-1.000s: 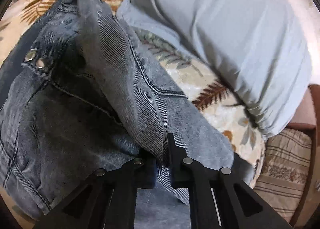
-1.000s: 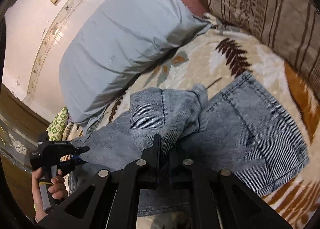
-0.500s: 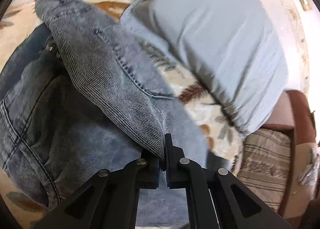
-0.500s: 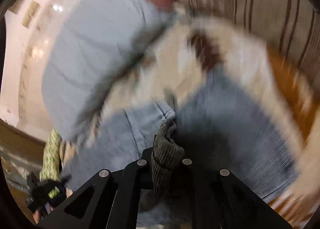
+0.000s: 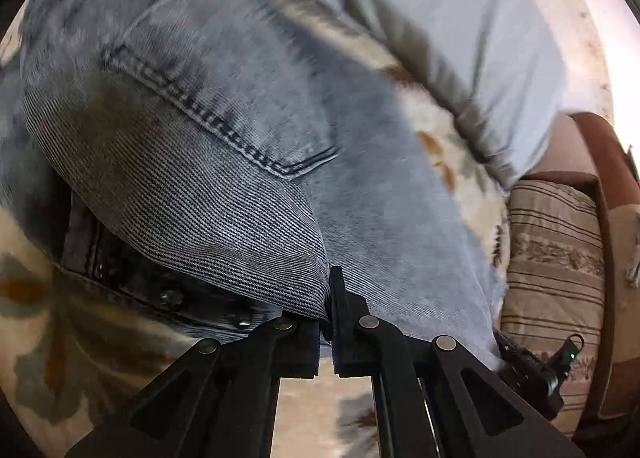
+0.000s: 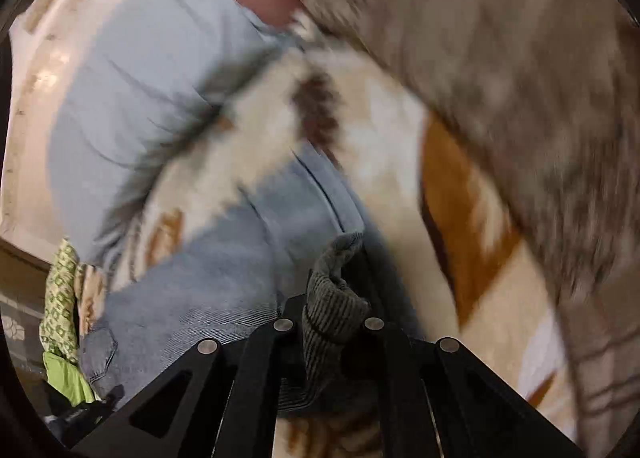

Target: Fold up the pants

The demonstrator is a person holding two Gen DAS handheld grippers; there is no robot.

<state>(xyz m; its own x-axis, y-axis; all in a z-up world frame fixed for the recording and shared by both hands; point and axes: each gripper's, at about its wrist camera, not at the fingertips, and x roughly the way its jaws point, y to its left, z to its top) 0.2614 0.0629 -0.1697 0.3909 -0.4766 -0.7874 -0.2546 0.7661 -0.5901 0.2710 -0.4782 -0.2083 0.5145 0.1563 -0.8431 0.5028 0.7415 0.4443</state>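
Observation:
Faded blue jeans (image 5: 224,130) lie on a leaf-patterned bedspread (image 5: 100,346). My left gripper (image 5: 326,310) is shut on a fold of the jeans near a back pocket, low over the bed, with waistband rivets just below the fold. In the right wrist view the jeans (image 6: 224,266) stretch away to the left. My right gripper (image 6: 330,318) is shut on a bunched edge of the jeans, which sticks up between the fingers. The right gripper also shows in the left wrist view (image 5: 532,370) at the far end of the denim. Both views are motion-blurred.
A large pale blue pillow (image 5: 460,38) lies beyond the jeans, also in the right wrist view (image 6: 132,90). A brown striped cushion (image 5: 556,258) stands at the right, near a reddish headboard (image 5: 604,162). A green patterned cloth (image 6: 60,298) lies at the bed's left edge.
Both grippers have swung their held denim over and down. The lifted flap now lies across the rest of the jeans and low over the bedspread. Both grips have held.

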